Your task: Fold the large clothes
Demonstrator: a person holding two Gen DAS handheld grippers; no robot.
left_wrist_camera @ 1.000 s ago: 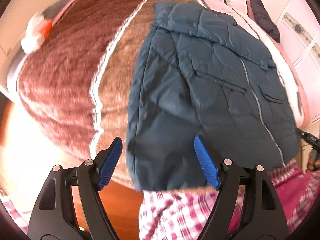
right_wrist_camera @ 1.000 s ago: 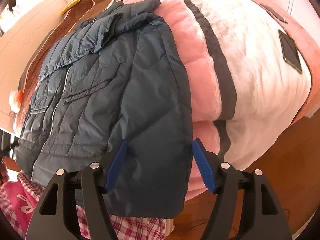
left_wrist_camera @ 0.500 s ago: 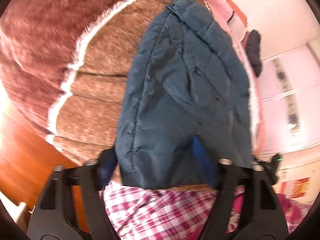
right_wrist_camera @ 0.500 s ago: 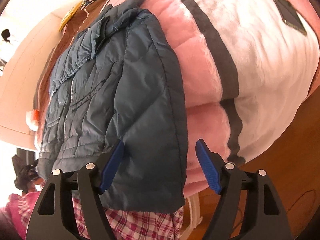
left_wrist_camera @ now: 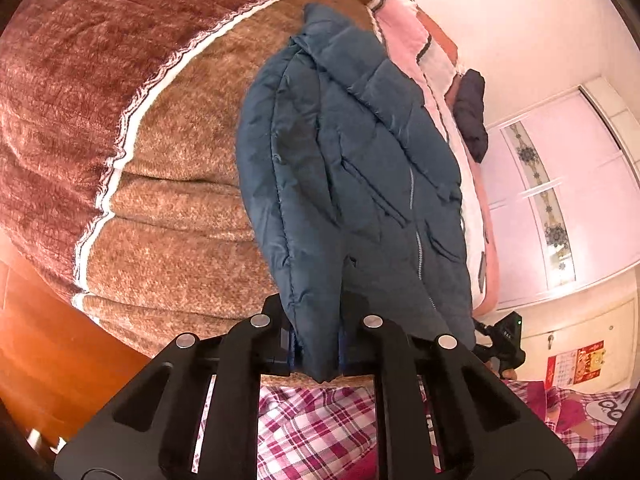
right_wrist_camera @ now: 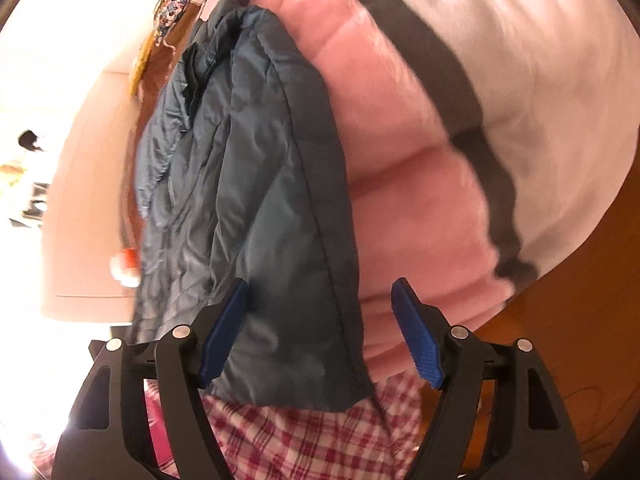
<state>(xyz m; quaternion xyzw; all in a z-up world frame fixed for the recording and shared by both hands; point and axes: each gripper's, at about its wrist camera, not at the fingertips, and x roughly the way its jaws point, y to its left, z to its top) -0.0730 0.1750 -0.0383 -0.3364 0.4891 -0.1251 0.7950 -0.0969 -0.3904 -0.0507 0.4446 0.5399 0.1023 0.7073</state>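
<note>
A dark teal padded jacket point(left_wrist_camera: 352, 184) lies zipped, front up, on the bed, its hem hanging over the near edge. My left gripper point(left_wrist_camera: 317, 340) has its jaws closing, and they pinch the hem's left corner into a narrow bunch between the pads. In the right wrist view the jacket point(right_wrist_camera: 272, 208) hangs with its right hem corner between the blue pads of my right gripper point(right_wrist_camera: 320, 292). Those jaws are closing. The left pad point(right_wrist_camera: 224, 328) lies against the fabric, while the right pad point(right_wrist_camera: 416, 332) stands clear of it.
A brown plush blanket point(left_wrist_camera: 168, 160) covers the bed's left side and a pink and white one point(right_wrist_camera: 500, 80) the right. A dark garment point(left_wrist_camera: 472, 116) lies at the far side. A person's plaid clothing point(left_wrist_camera: 320, 420) is just below. Wooden floor point(left_wrist_camera: 36, 340) lies beside the bed.
The left jaws went from wide open to pinched on the jacket's hem corner. Both grippers rolled and dipped toward the hem. The right jaws narrowed a little around the other corner.
</note>
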